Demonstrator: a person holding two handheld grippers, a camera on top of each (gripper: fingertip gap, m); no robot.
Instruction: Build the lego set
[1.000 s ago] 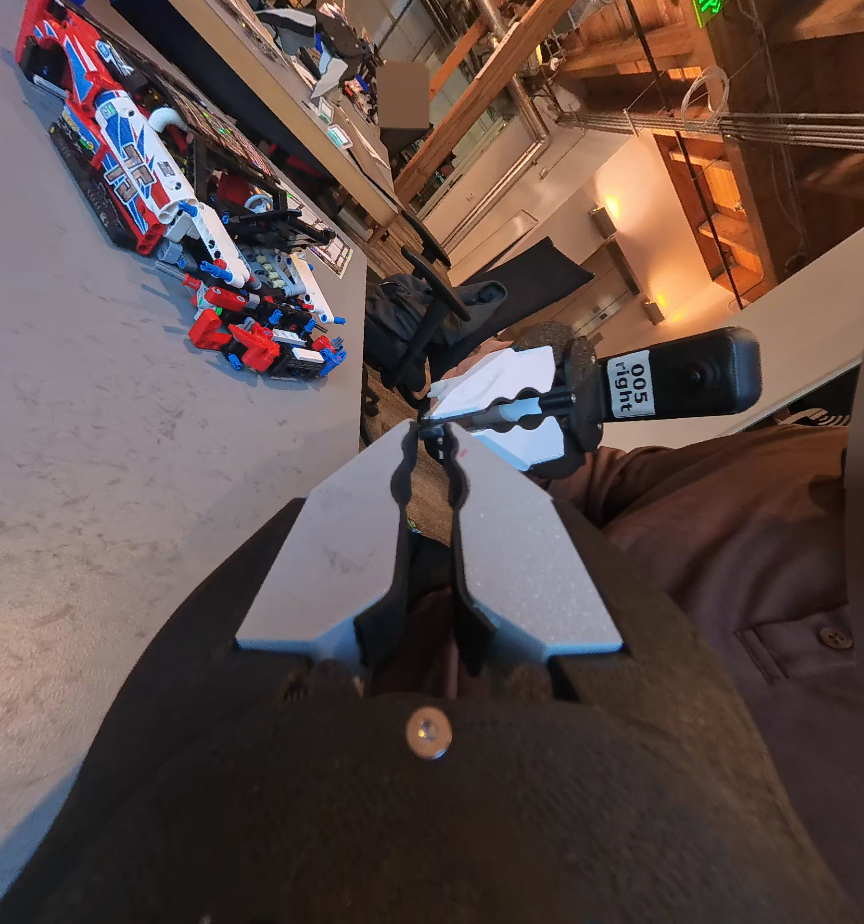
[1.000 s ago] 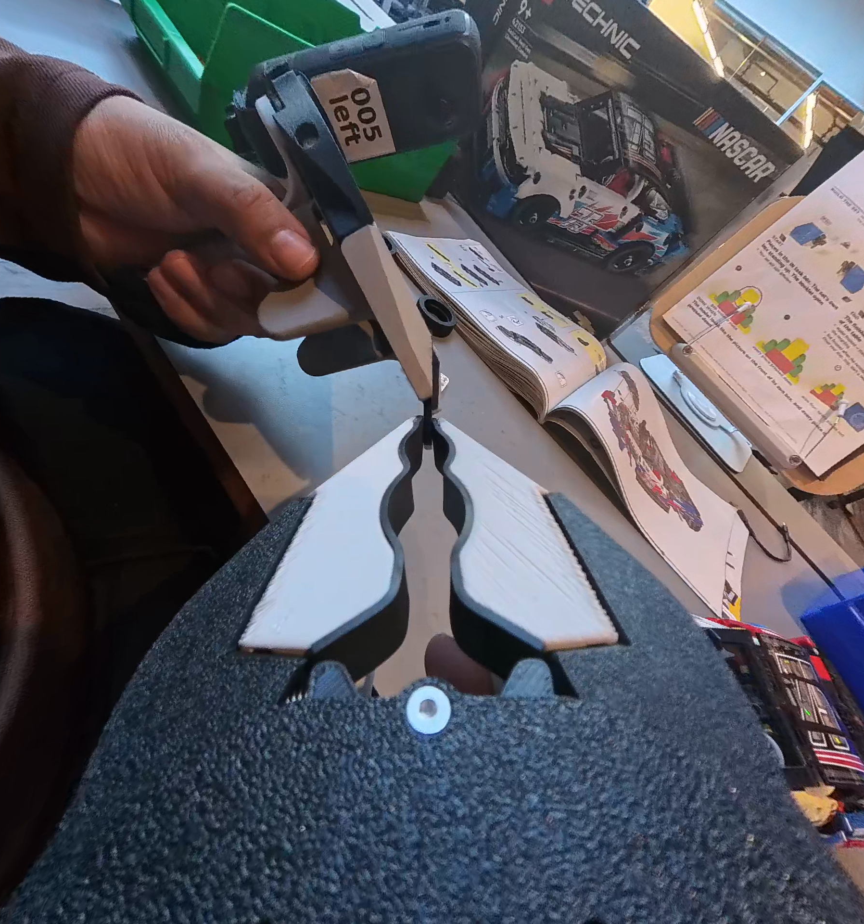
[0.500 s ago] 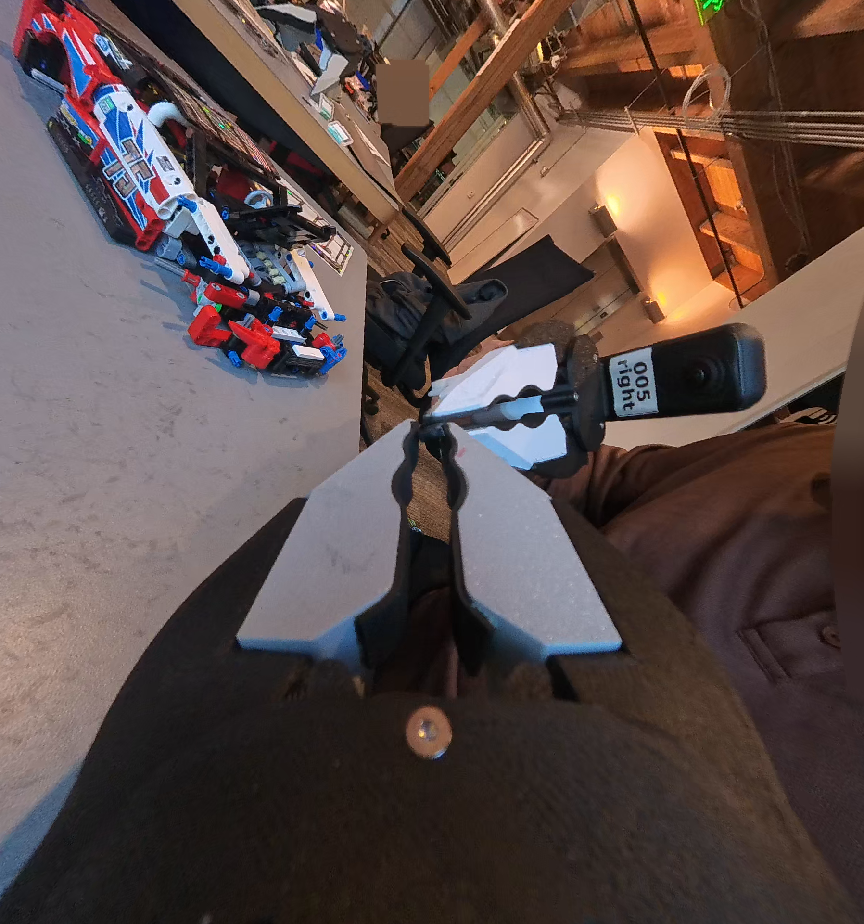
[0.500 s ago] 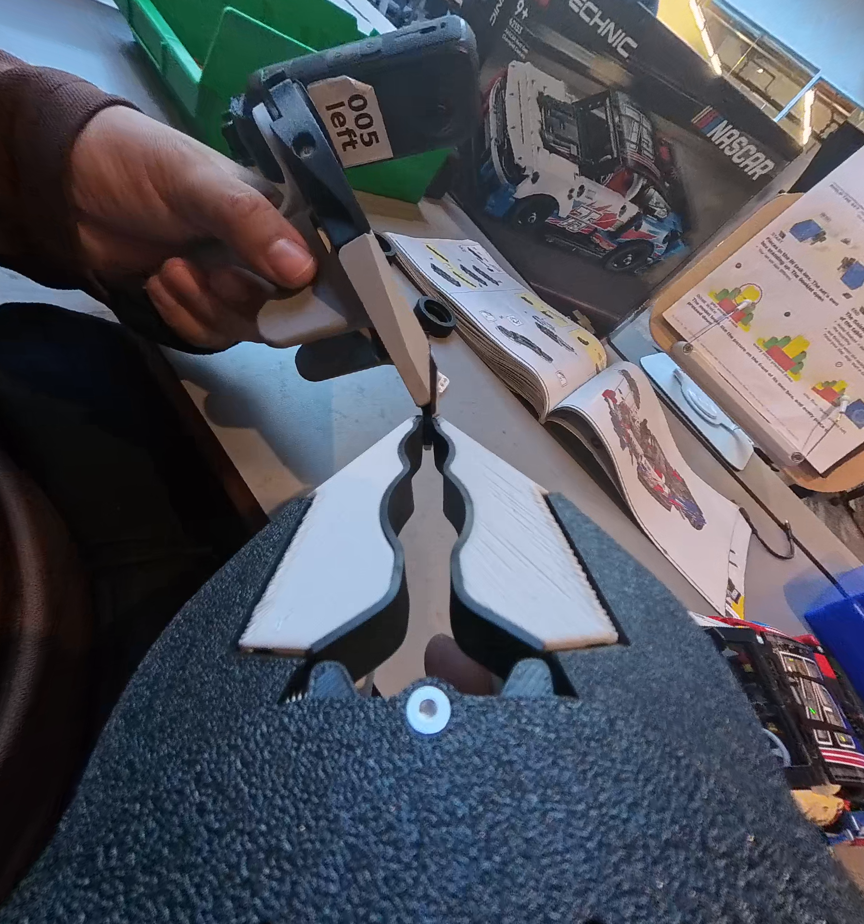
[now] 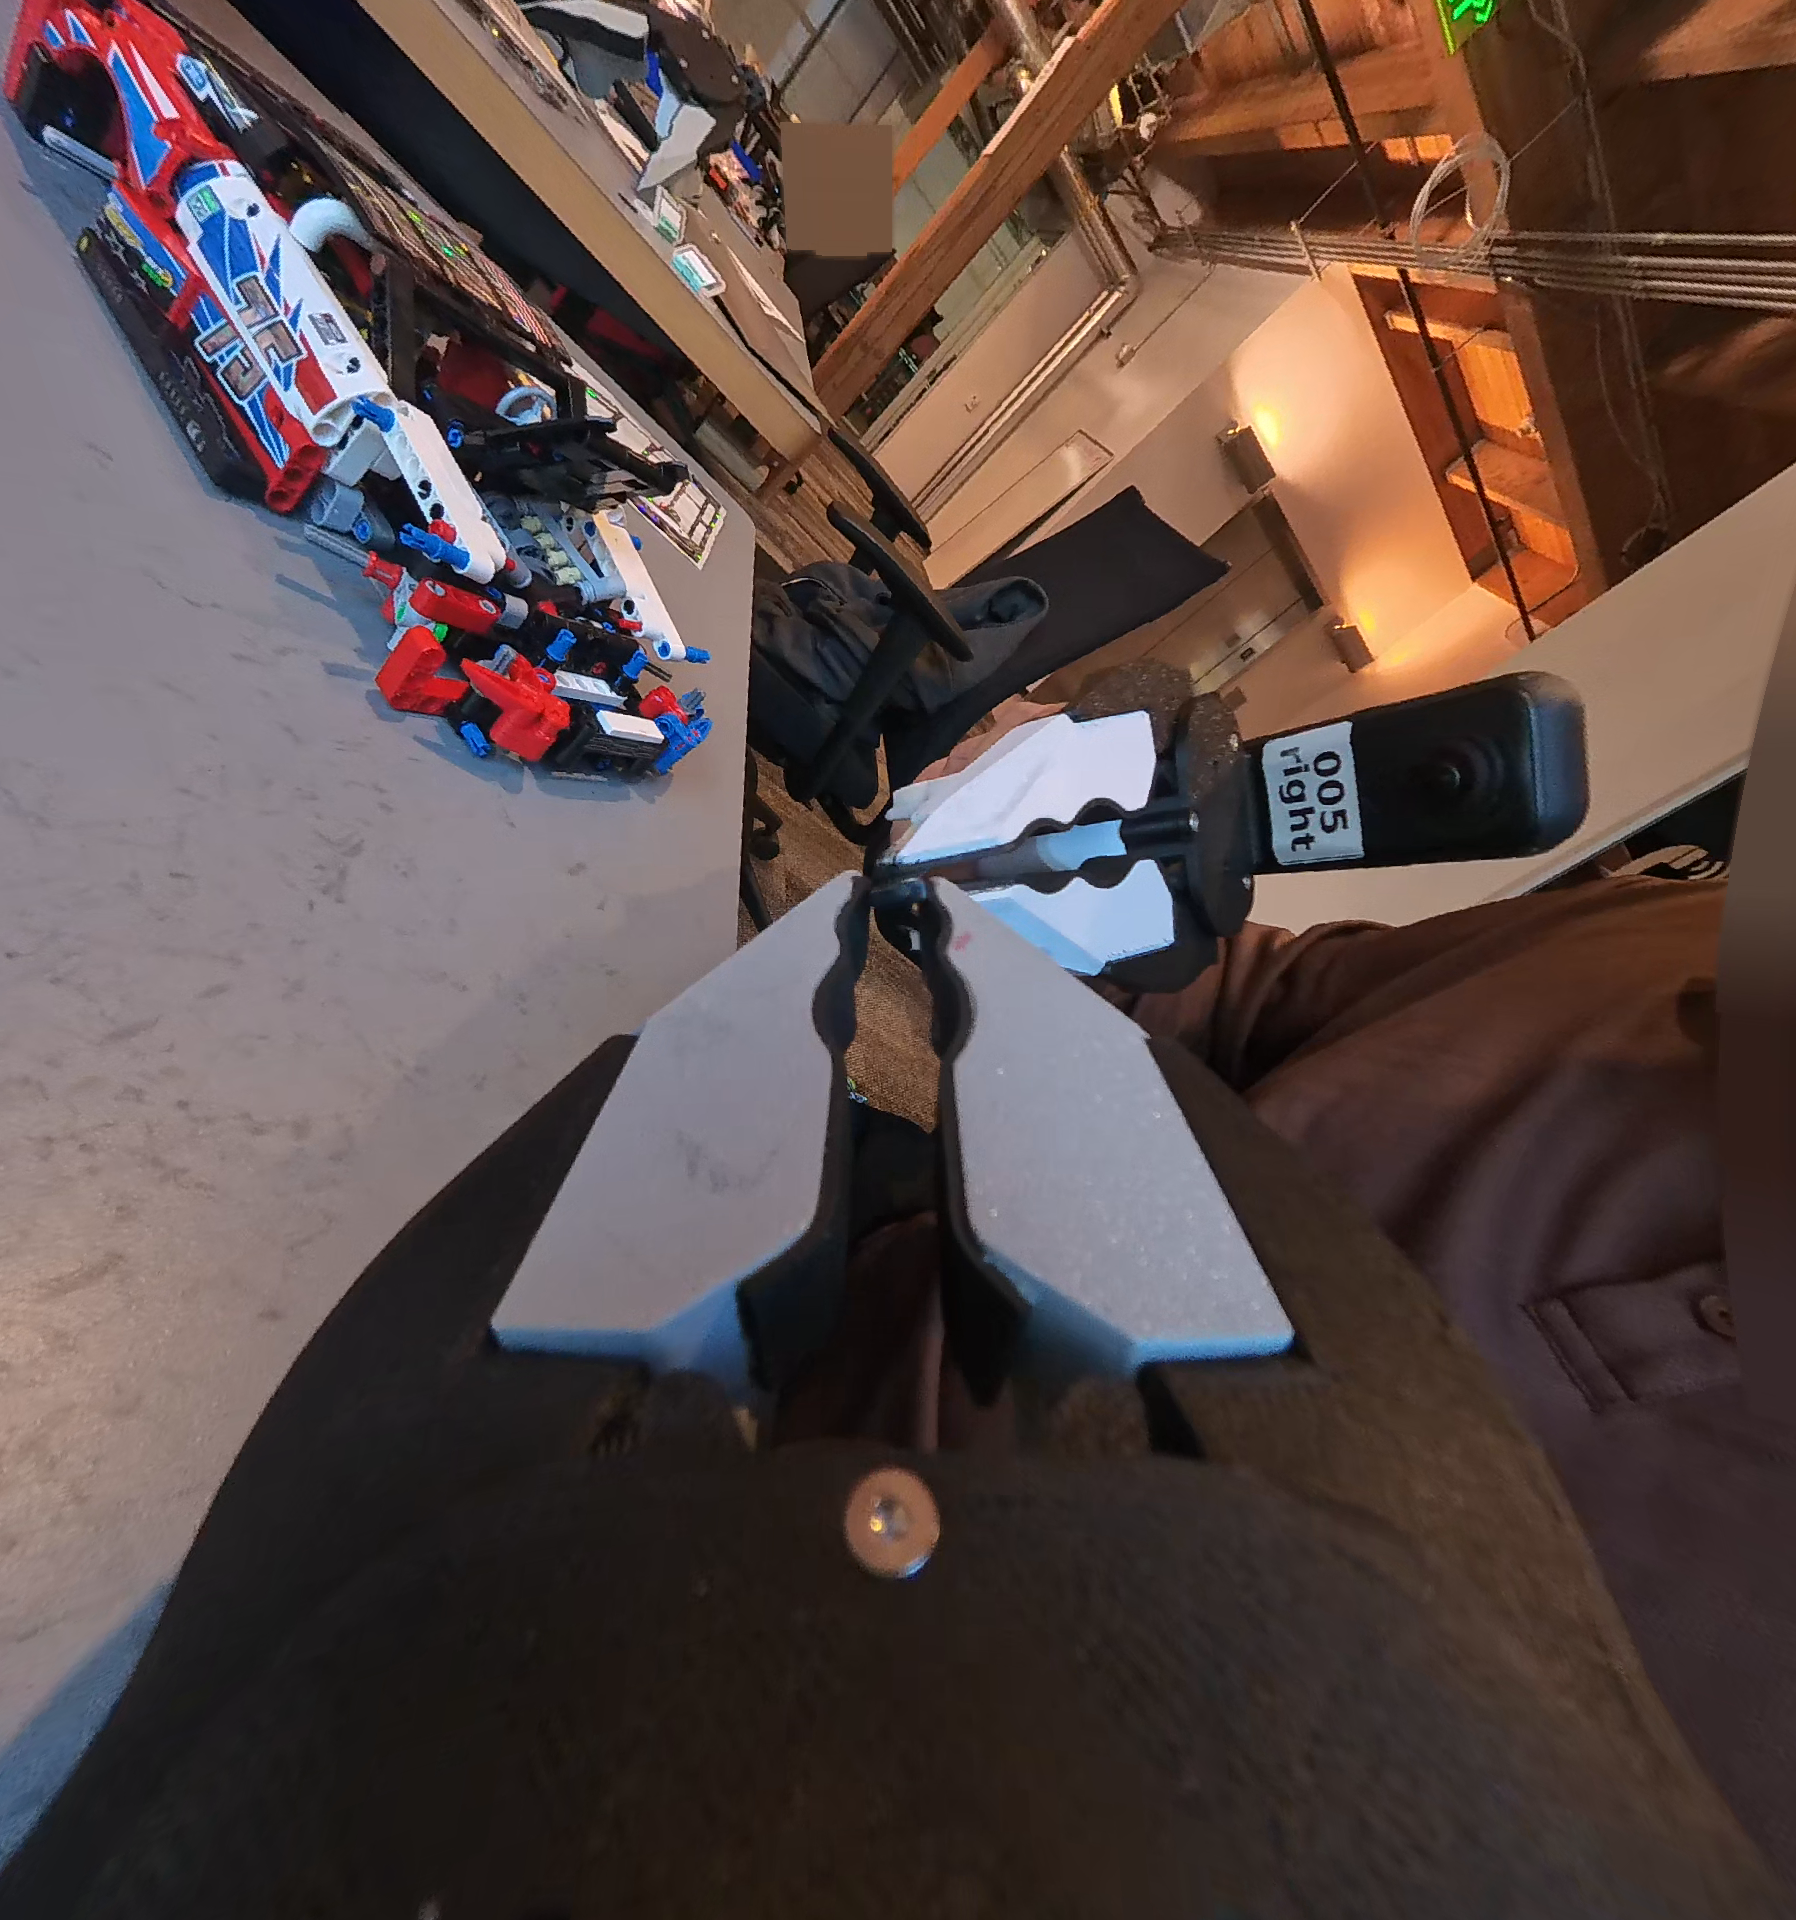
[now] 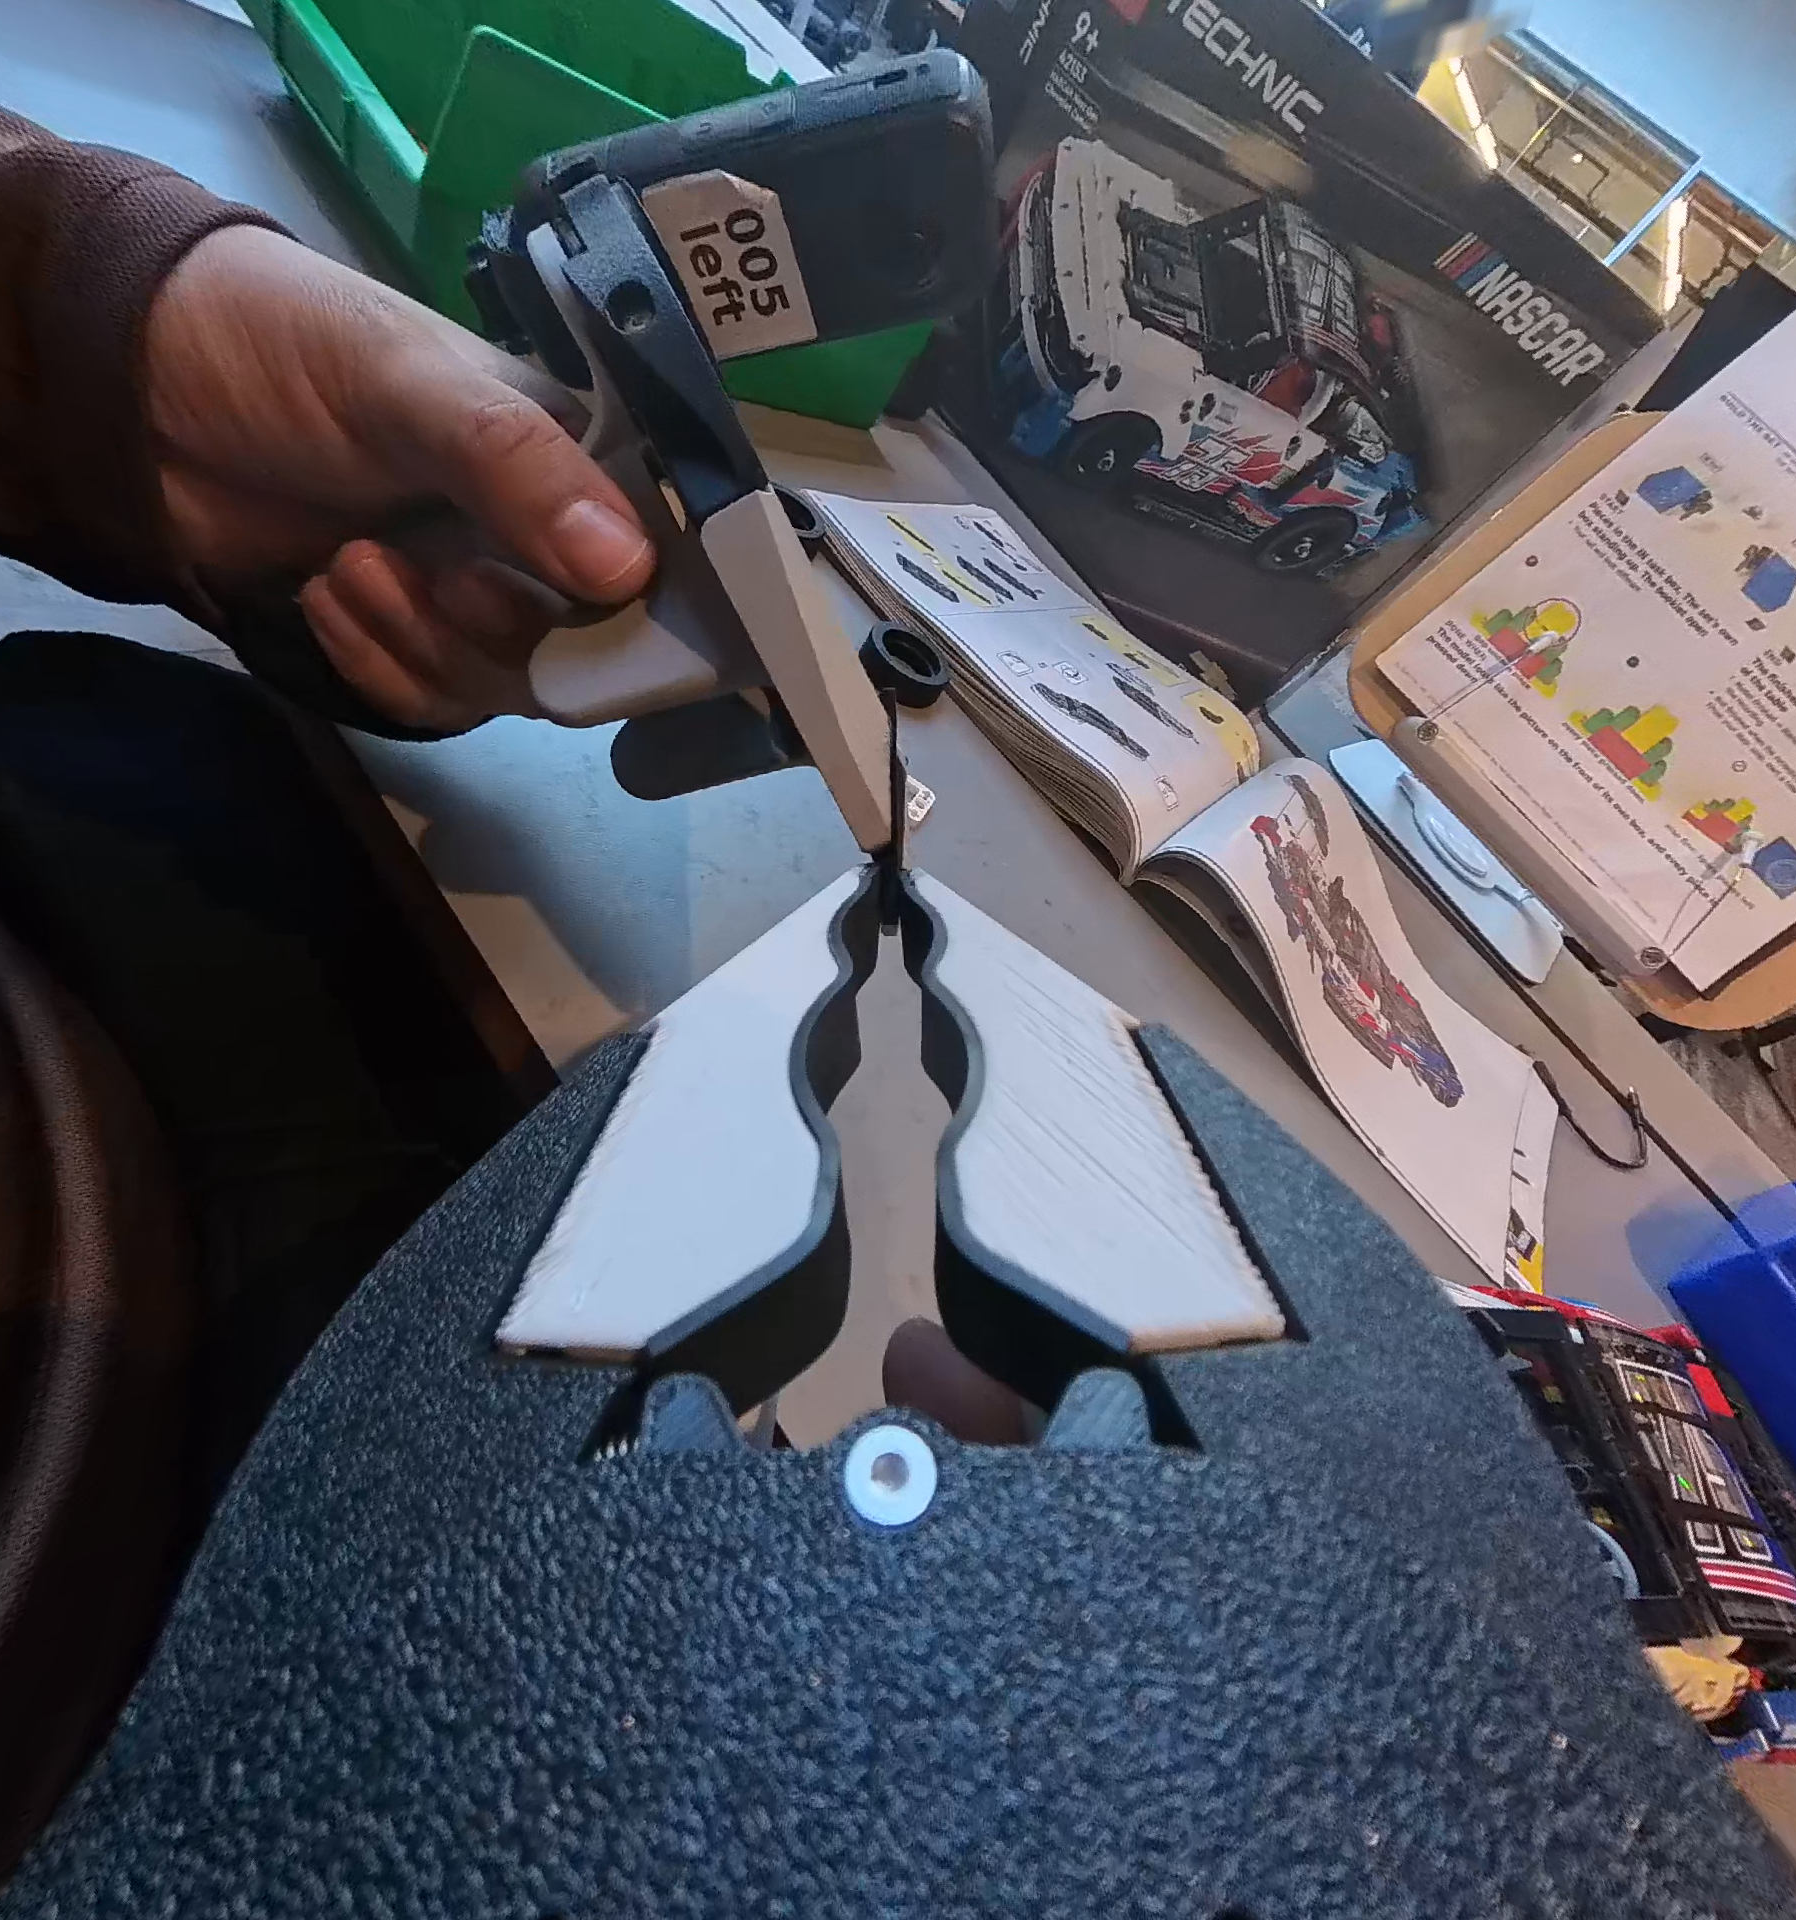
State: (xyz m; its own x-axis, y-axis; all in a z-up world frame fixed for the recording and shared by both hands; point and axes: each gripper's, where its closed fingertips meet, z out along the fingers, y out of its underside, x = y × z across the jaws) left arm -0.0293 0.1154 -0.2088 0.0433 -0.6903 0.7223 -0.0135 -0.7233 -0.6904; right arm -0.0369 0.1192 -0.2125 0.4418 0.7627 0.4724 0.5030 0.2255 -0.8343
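Booklet [image 6: 1070, 717] on table [image 6: 603, 821], before box [image 6: 1247, 270]

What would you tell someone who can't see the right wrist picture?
The right gripper pinches a tiny black piece tip to tip with the left gripper, which a hand holds above a grey table. Behind them lie an open booklet, the car's box and a green bin.
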